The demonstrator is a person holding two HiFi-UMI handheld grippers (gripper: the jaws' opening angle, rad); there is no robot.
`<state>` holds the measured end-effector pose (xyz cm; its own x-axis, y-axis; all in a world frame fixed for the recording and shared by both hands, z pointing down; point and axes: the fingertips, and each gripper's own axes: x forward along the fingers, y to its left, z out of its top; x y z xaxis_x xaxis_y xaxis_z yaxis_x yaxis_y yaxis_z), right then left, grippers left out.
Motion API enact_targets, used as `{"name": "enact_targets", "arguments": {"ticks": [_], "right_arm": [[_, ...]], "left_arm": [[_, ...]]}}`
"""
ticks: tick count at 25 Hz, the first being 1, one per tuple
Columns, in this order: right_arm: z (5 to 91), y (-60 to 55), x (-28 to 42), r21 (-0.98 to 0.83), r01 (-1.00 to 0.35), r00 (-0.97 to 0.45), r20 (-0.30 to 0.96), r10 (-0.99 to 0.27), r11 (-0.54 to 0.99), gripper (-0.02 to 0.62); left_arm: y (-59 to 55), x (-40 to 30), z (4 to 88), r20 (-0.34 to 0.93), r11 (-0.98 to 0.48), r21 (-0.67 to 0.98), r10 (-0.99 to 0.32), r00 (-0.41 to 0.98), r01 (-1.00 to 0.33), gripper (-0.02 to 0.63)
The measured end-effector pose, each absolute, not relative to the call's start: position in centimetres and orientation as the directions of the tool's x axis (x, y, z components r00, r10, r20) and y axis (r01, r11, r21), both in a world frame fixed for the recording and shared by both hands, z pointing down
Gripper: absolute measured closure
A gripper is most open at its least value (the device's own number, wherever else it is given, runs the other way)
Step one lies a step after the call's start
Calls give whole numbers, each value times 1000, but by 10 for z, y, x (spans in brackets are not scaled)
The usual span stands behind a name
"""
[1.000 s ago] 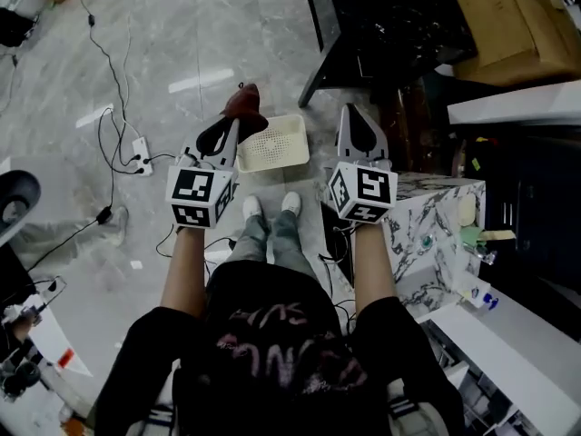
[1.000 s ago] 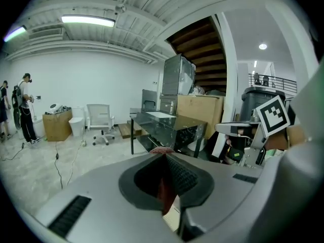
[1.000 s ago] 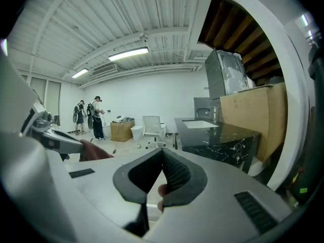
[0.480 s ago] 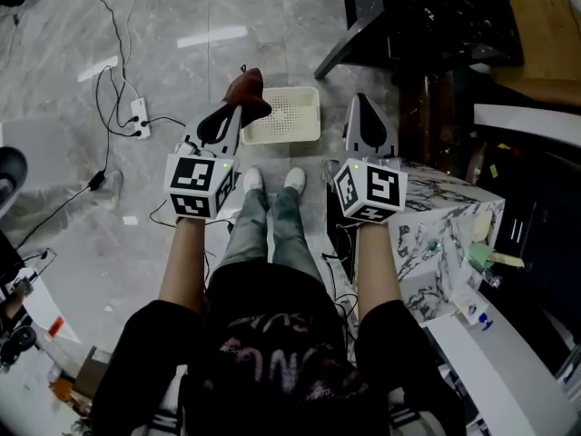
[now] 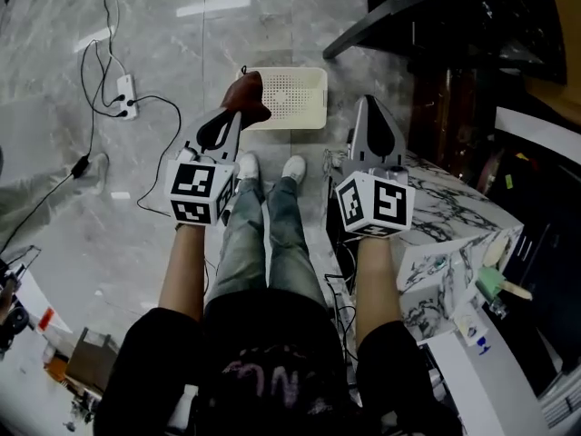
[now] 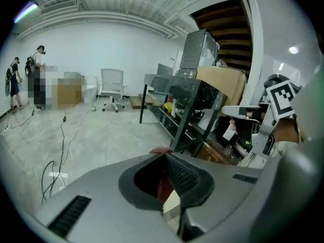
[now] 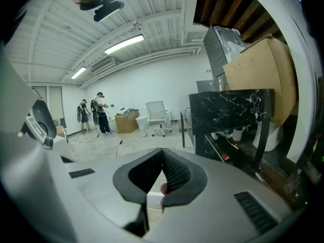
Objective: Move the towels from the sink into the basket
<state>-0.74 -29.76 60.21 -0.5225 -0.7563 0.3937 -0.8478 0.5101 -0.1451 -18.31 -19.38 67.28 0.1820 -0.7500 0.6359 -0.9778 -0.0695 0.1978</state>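
A white perforated basket (image 5: 295, 98) stands on the marble floor just past the person's shoes. My left gripper (image 5: 234, 116) is shut on a red-brown towel (image 5: 247, 92), which hangs over the basket's left rim. In the left gripper view the towel (image 6: 161, 150) bunches at the closed tips of the left gripper (image 6: 164, 157), with the basket's pale edge (image 6: 172, 204) below. My right gripper (image 5: 369, 104) hovers to the right of the basket; its jaws meet with nothing held. In its own view the right gripper (image 7: 162, 153) points at a black marbled cabinet. The sink is not in view.
A power strip with cables (image 5: 125, 89) lies on the floor at the left. A black frame leg (image 5: 386, 12) stands beyond the basket at the right. A marble-patterned block (image 5: 458, 216) sits close to my right arm. People (image 7: 98, 113) stand far across the room.
Both grippers have sunk toward the floor and the basket. The towel stays clamped in the left gripper and now hangs at the basket's left rim.
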Motion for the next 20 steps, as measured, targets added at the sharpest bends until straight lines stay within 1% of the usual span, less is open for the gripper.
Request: {"name": "enact_targets", "arguments": {"ticks": [6,9,12,20], "right_arm": [[690,-289,-13,-152,-846,-511,500,-699,510,580],[736,-285,-14,-155,-841,-511,545,-665,519,580],[778,-279,-16,-164,-834,-514,580,-632,527,580],[869,-260,-7,-178,-828,-504,652,-566,532,580]], "left_arm": [[-188,-184,752,685,-47,228,-702,194,-973,578],[-186,-183,795,709,-55,210,-679,191,-976,578],[-183,-184,841,740,-71,189,-645,189,-979,578],[-172,-184,938,791,-32,210,-581,189,-977,578]]}}
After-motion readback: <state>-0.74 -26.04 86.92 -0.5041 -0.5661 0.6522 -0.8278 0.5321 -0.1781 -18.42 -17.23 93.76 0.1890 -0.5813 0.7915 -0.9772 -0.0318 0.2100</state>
